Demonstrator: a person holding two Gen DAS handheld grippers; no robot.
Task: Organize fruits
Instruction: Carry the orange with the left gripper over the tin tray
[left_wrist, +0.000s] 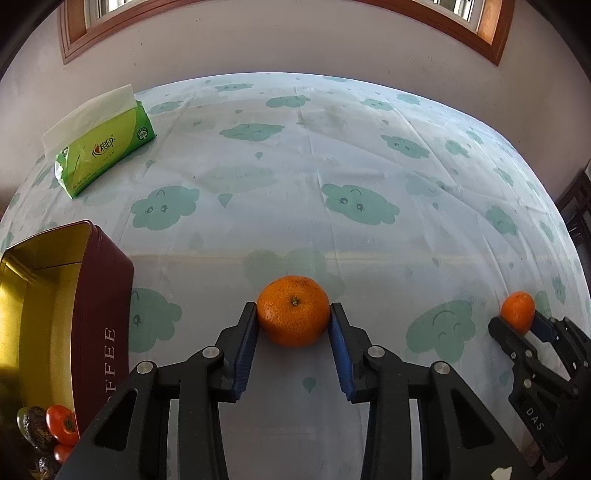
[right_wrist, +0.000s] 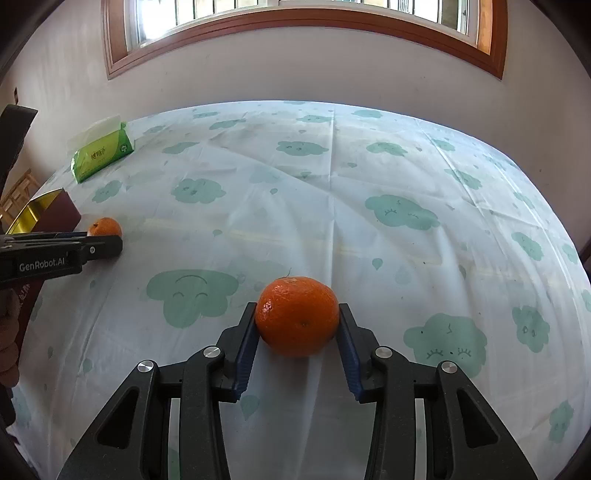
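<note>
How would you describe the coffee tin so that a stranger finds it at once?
Start from the table with the cloud-print tablecloth and go to its left edge, nearer than the green tissue pack. There stands the coffee tin, open, dark red outside and gold inside. It alone is a metal box, lettered along its side, with small fruits in it.

The left gripper (left_wrist: 293, 315) is a black plastic two-finger tool with blue ribbed pads (left_wrist: 245, 354) lining the inner faces of its fingers. Round silver screws (left_wrist: 210, 352) sit at the linkage joints, and triangular cut-outs open the outer arms. The right gripper (right_wrist: 297, 319) is built the same way: black links, blue pads (right_wrist: 351, 354), silver screws (right_wrist: 383, 352). White lettering "GenRobot.AI" marks one side, "DAS" another.
</note>
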